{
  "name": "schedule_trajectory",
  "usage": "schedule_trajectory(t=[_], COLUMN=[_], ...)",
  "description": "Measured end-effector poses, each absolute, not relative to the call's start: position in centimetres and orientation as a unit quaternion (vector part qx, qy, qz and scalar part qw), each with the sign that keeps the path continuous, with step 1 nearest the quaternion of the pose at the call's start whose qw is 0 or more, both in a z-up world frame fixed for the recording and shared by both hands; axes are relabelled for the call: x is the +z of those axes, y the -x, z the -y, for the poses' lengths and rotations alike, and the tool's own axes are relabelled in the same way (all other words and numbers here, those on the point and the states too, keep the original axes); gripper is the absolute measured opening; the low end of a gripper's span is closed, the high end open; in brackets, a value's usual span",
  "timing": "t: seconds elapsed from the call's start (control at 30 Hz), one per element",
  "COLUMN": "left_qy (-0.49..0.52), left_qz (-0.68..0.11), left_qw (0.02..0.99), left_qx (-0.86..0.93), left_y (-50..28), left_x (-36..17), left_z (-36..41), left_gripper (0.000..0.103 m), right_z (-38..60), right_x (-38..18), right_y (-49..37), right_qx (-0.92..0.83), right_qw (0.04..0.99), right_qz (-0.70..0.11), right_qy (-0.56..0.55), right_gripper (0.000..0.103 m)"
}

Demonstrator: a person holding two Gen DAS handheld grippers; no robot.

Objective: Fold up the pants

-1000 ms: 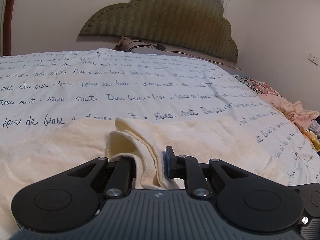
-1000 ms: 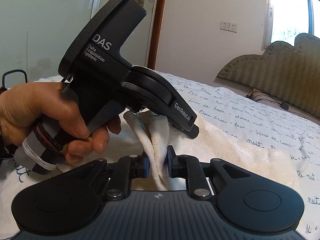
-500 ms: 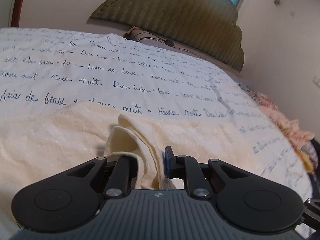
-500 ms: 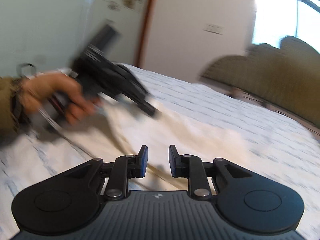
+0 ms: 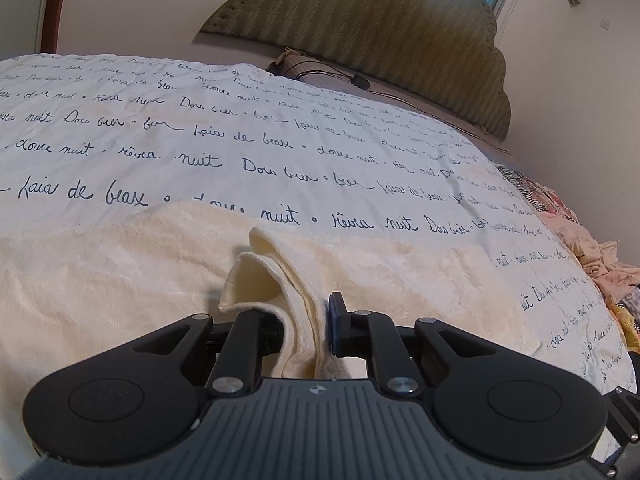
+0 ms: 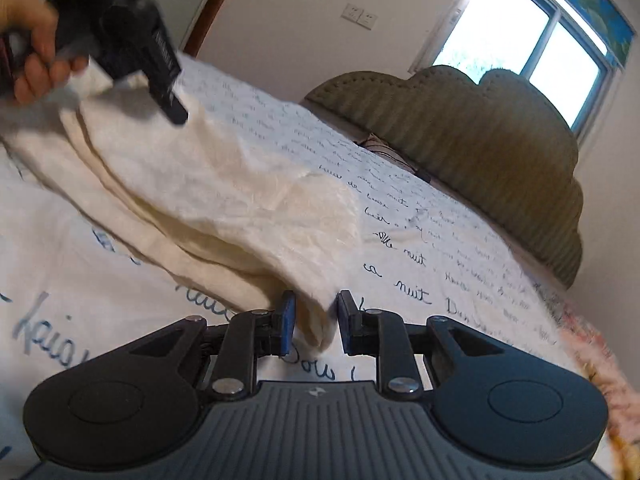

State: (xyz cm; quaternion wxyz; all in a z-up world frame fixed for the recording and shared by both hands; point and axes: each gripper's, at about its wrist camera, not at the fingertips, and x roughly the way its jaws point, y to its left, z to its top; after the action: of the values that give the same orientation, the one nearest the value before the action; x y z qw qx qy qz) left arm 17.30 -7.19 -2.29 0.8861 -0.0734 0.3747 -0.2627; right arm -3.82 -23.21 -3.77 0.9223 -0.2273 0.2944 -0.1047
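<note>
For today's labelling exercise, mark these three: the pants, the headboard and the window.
pants point(image 5: 120, 272), left wrist view, flat cream cloth left of the raised fold.
headboard point(image 6: 472, 128), right wrist view, middle of its ribbed green face.
window point(image 6: 504, 36), right wrist view, bright left pane.

Both grippers are pointing down toward the bed.
The left gripper point(image 5: 306, 330) is pinching a fold of cream pants point(image 5: 120, 272); the right gripper point(image 6: 316, 322) is straddling the other end with a gap showing, while a hand point(image 6: 28, 52) is gripping the left handle.

Bed point(image 5: 280, 128) under a white script-printed cover; cream pants point(image 5: 100, 272) spread on it; crumpled clothes point(image 5: 580, 240) along one edge.
</note>
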Motion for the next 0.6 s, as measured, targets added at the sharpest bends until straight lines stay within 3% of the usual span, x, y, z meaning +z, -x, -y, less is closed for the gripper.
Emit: schedule_trajectory(t=[0.1, 0.4, 0.5, 0.6], left_qy=[0.068, 0.003, -0.001, -0.003], left_qz=[-0.369, -0.357, -0.356, -0.349], left_qw=[0.892, 0.899, 0.9, 0.908], left_qx=[-0.253, -0.252, -0.251, -0.233], left_y=[-17.0, -15.8, -15.7, -15.6], left_x=[-2.2, -3.3, -2.8, -2.2], left_z=[7.3, 7.8, 6.8, 5.7], left_gripper=[0.019, 0.026, 0.036, 0.041], right_z=[22.7, 24.4, 26.3, 28.5], right_x=[-4.4, -3.6, -1.0, 2.2], right_y=[2.6, 2.6, 3.4, 3.8], right_qx=[-0.142, -0.112, -0.053, -0.026], right_qw=[0.902, 0.896, 0.91, 0.94], right_qz=[-0.301, -0.353, -0.367, -0.321], right_qy=[0.274, 0.245, 0.185, 0.114], right_gripper=[0.022, 0.023, 0.023, 0.023])
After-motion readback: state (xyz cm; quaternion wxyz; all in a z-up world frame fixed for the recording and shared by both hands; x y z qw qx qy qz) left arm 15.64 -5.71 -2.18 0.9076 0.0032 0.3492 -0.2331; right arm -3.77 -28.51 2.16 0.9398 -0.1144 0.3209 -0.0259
